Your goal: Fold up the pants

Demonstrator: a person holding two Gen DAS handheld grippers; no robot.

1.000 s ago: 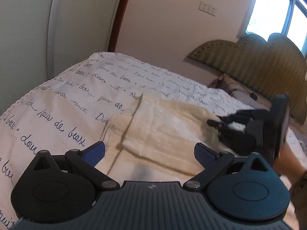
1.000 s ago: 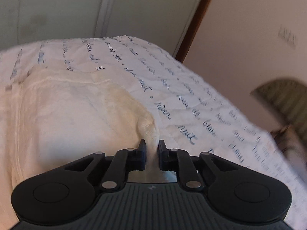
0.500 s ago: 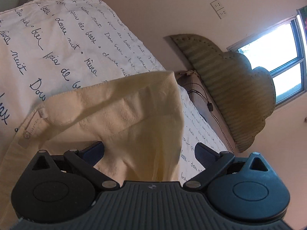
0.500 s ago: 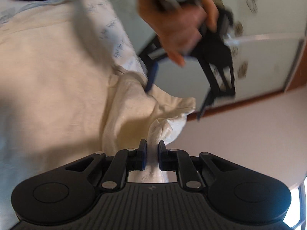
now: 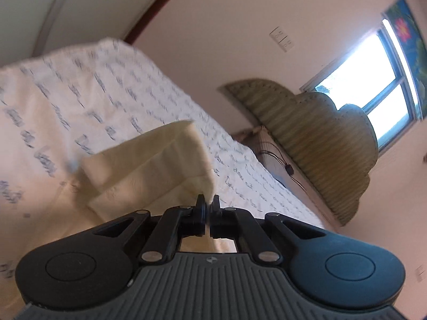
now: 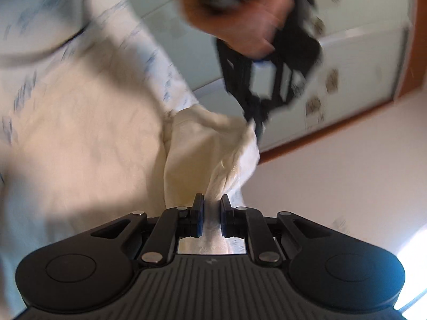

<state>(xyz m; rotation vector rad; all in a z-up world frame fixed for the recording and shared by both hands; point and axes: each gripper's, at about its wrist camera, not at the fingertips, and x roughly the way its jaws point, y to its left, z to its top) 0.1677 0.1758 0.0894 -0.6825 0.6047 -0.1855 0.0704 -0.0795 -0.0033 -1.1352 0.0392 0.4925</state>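
**Both grippers pinching one lifted edge of the pants above the bed**

The cream-coloured, soft woven pants (image 5: 149, 160) lie mostly on the bed (image 5: 66, 101), which is covered by a white sheet printed with blue handwriting. One folded edge of the pants is raised off the sheet.

Left gripper (image 5: 208, 208): its jaws have just been closing, and the black fingers (image 5: 200, 208) now stand pressed together on a thin corner of the pants. From this corner the cloth runs away from the gripper, towards the far end of the bed, as a layered fold.

Right gripper (image 6: 212, 205): its black fingers (image 6: 198, 208) are nearly together and pinch a bunched, thicker part of the same raised edge. Cloth fills the narrow gap between them.

In the right wrist view the person's hand (image 6: 240, 21) grips the handle of the left gripper beyond the pants, and the tips of that gripper meet the far corner of the lifted fold. This view is blurred.

Beside the bed stands a green, ribbed, padded headboard (image 5: 320, 144) below a bright window (image 5: 373, 80). A pale wall rises behind the bed.
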